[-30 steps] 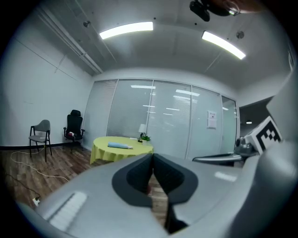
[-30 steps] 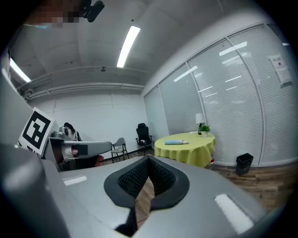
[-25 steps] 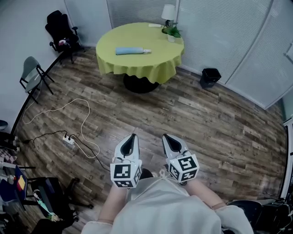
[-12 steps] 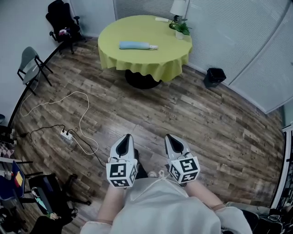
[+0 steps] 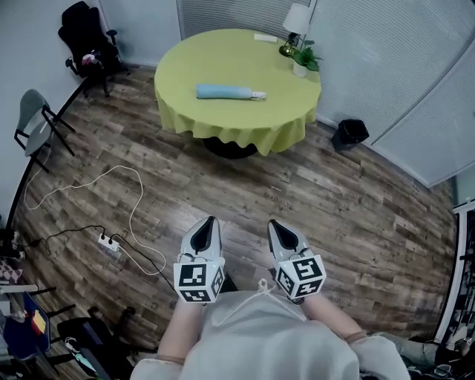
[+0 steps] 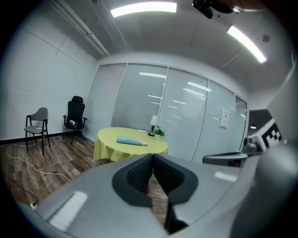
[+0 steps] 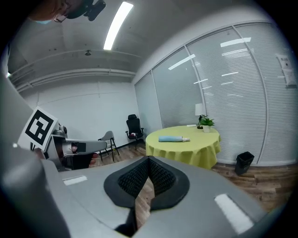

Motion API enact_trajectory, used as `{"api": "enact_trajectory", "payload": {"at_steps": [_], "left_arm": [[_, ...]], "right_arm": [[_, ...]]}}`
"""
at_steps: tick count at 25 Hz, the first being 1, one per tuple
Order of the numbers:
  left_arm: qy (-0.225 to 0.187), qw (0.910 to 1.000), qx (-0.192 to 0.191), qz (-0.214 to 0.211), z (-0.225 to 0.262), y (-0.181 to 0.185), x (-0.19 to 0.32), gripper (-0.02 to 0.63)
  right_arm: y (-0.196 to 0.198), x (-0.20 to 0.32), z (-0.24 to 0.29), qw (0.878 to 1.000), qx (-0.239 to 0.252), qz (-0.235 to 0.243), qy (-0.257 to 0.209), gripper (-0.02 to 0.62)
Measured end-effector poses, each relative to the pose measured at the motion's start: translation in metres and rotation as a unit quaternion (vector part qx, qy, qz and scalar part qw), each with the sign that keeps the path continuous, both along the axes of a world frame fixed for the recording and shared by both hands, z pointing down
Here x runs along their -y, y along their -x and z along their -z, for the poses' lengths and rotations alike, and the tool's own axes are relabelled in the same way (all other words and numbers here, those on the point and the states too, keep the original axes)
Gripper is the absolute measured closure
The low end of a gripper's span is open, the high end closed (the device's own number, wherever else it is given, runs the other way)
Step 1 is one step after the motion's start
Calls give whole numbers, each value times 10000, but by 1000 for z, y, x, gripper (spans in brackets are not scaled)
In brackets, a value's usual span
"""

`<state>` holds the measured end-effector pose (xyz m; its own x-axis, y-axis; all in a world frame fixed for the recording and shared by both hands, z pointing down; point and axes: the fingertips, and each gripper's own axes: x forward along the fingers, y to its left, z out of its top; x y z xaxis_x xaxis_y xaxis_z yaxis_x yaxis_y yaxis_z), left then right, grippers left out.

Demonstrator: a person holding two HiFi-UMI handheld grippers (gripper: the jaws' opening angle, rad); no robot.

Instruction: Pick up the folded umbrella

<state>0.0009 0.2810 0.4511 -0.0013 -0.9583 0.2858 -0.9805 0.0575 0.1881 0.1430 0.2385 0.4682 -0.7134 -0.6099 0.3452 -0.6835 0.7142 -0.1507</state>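
Observation:
A folded light-blue umbrella (image 5: 228,92) lies across the round table (image 5: 237,119) with its yellow-green cloth, its pale handle end pointing right. The left gripper view shows the umbrella (image 6: 131,141) on the far table, and so does the right gripper view, with the umbrella (image 7: 173,138) small in the distance. Both grippers are held close to my body, well short of the table, above the wood floor. My left gripper (image 5: 210,220) is shut with nothing in it. My right gripper (image 5: 273,223) also has its jaws together and empty.
A potted plant (image 5: 302,61) and a white lamp (image 5: 297,18) stand at the table's far right edge. A black bin (image 5: 350,133) sits right of the table. A power strip with white and black cables (image 5: 110,243) lies on the floor to the left. A grey folding chair (image 5: 35,126) and a black office chair (image 5: 85,41) stand by the left wall.
The table and umbrella have come closer and larger in the head view as I walk forward. Both grippers stay shut and in the same place in front of my body.

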Motion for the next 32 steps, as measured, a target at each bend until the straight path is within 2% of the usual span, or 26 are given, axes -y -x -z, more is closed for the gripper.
{"api": "enact_trajectory", "payload": {"at_steps": [3, 7, 11, 17, 24, 32], "left_arm": [[-33, 9998, -105, -155, 8, 49, 36, 600], [-136, 9986, -76, -502, 20, 92, 77, 600], [-126, 9975, -38, -692, 20, 119, 104, 600], [212, 9959, -101, -874, -5, 136, 149, 600], [208, 9988, -54, -438, -10, 157, 242, 600], [196, 9998, 65, 44, -7, 156, 372, 600]], "right_arm": [[48, 35, 9, 9999, -24, -134, -65, 597], [100, 74, 17, 9994, 39, -334, -85, 597], [133, 98, 14, 9992, 56, -404, -21, 597], [151, 147, -10, 9976, 109, -514, 458, 597], [173, 247, -14, 9993, 117, -134, 337, 597], [184, 382, -16, 9980, 7, 556, 290, 597]]}}
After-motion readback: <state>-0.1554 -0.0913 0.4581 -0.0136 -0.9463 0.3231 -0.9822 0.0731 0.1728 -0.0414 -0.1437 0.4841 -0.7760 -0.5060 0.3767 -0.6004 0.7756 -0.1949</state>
